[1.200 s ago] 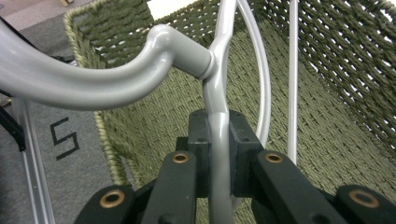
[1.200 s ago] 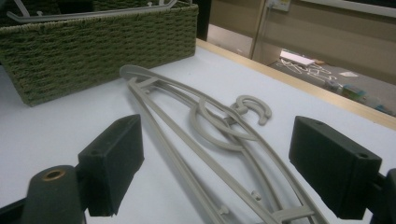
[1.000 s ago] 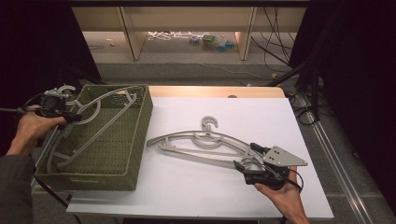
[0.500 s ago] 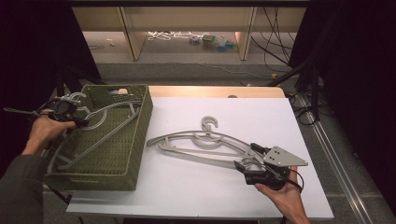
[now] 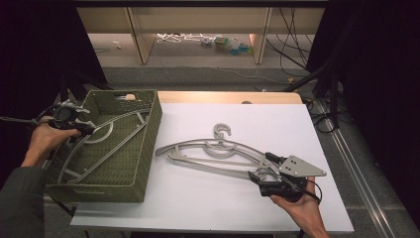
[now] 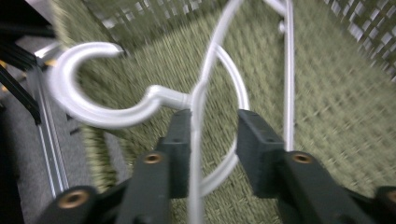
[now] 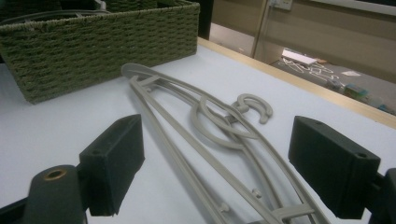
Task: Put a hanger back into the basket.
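Left gripper [image 5: 83, 128] at 9 o'clock of the table: jaws have just been opening. The pale hanger [image 5: 106, 144] runs between them, but a gap shows on one side in the left gripper view and the pads [image 6: 254, 135] no longer squeeze it, so that's a release. A second ago the basket [image 5: 143, 148] sat square on the table; now it is skewed and its near-left corner hangs off the table edge. The hanger lies slanted inside, hook [image 6: 88, 88] poking over the rim at 10 o'clock. My read: first hanger is delivered and the left hand is free to back out.

Right gripper [image 5: 265, 174] at 5 o'clock: jaws wide apart, straddling the end of the second hanger [image 5: 213, 153] without touching it. That one lies flat on the white tabletop [image 5: 198, 208], centre, hook [image 5: 223, 131] toward 12 o'clock. Likely next to be picked up.

Materials: the basket is olive woven cord with a rough ribbed weave and a cut-out handle slot. Both hangers are smooth grey-white moulded plastic with thin curved arms, a looped neck and an open C-hook. The table is matte white with a wood strip along its far edge.
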### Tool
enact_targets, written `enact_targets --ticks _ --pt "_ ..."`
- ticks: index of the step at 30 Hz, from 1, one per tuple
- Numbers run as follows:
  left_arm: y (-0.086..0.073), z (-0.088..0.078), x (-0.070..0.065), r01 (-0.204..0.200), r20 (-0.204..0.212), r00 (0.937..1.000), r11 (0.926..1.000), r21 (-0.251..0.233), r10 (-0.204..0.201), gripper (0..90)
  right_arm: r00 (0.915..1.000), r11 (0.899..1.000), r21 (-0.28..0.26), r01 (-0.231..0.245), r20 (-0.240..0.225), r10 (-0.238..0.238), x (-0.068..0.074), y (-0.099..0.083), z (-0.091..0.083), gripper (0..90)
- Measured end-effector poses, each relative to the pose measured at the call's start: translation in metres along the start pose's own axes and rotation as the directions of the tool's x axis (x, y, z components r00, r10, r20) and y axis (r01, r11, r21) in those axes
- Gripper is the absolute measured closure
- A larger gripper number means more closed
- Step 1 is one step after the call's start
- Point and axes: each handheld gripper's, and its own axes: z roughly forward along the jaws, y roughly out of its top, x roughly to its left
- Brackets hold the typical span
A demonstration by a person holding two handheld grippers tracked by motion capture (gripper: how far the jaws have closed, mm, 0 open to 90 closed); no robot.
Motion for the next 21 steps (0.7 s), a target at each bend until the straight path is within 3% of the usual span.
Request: enact_targets --ticks 4,7,10,11,14,16,18,19,21 --pt "0.001 -0.029 -0.005 0.047 -0.003 0.9989 0.9948 -0.091 -0.048 45.5 1.0000 1.000 0.006 -0.001 -0.002 0.001 0.000 0.000 0.000 19.0" --pt "0.000 -0.052 -0.014 0.114 0.018 0.9934 0.9806 -0.159 -0.113 37.9 1.0000 1.000 0.007 -0.001 -0.004 0.001 0.000 0.000 0.000 18.9" --pt "-0.002 -0.073 -0.025 0.113 0.031 0.9936 0.9695 -0.218 -0.108 35.0 1.0000 1.000 0.006 0.001 0.001 -0.001 0.001 -0.001 0.001 18.9" --pt "-0.003 -0.079 -0.030 0.130 0.050 0.9914 0.9621 -0.240 -0.121 33.0 1.0000 1.000 0.005 0.003 0.001 -0.003 0.001 -0.001 0.001 18.9" --pt "-0.004 -0.096 -0.051 0.109 0.117 0.9902 0.9459 -0.306 -0.076 30.1 1.0000 1.000 -0.004 -0.002 0.008 0.002 0.001 -0.001 0.002 18.8" --pt "-0.005 -0.104 -0.065 0.113 0.152 0.9863 0.9296 -0.351 -0.063 29.7 1.0000 1.000 -0.004 -0.003 0.009 0.003 0.001 -0.001 0.002 18.8" --pt "-0.006 -0.110 -0.081 0.127 0.189 0.9804 0.9131 -0.388 -0.056 29.1 1.0000 1.000 -0.007 -0.004 0.008 0.004 0.001 -0.001 0.002 18.9" --pt "-0.006 -0.110 -0.086 0.123 0.194 0.9798 0.9083 -0.400 -0.047 28.8 1.0000 1.000 -0.005 -0.004 0.006 0.004 0.001 -0.001 0.003 18.8" --pt "-0.006 -0.111 -0.099 0.125 0.238 0.9709 0.8986 -0.421 -0.023 27.6 1.0000 1.000 -0.006 -0.004 0.003 0.004 0.001 -0.001 0.003 18.8"
